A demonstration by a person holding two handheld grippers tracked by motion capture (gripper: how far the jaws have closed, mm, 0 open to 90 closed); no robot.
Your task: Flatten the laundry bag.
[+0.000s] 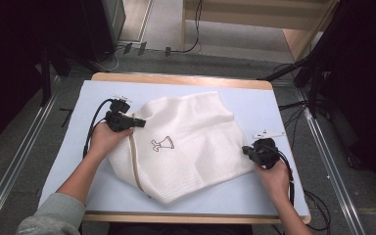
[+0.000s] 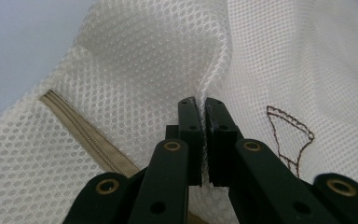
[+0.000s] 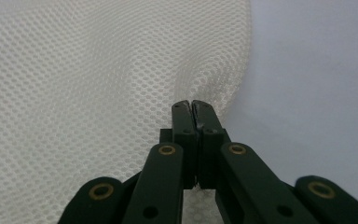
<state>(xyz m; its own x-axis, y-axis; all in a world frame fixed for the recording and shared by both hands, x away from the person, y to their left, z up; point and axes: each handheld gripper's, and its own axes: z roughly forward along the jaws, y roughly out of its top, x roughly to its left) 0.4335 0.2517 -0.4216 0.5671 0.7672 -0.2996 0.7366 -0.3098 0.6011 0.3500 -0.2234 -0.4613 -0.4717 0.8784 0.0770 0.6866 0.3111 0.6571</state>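
Two grippers are clamped on one white mesh bag [image 1: 186, 147], which lies spread and rumpled across the middle of the pale blue mat [image 1: 254, 105] that covers the wooden table [image 1: 176, 78]. In the high view the left gripper [image 1: 138, 122] bites the bag's upper left edge, just above the top end of the tan zipper [image 1: 134, 161], with the left hand [image 1: 108, 138] wrapped round its body and a grey sleeve [image 1: 54, 215] entering at the lower left. The right gripper [image 1: 247, 151] pinches the bag's right edge, held by the right hand [image 1: 274, 176] near the mat's right side. In the left gripper view the left gripper [image 2: 200, 103] has its jaws drawn together on a raised fold of the honeycomb mesh, the fabric caught as a thin line between the pads; the zipper [image 2: 88, 140] runs diagonally to the left of them and part of the brown stitched emblem [image 2: 291, 140] sits to the right. In the right gripper view the right gripper [image 3: 192, 106] stands with its jaws pressed together on a small pucker at the bag's rim, with bare mat [image 3: 317, 93] beyond. The only marking on the bag is that emblem [image 1: 162, 144], a small dark outline figure near the bag's middle, just right of the zipper; it carries no letters that can be read, and no brand name or label can be made out on the cloth.
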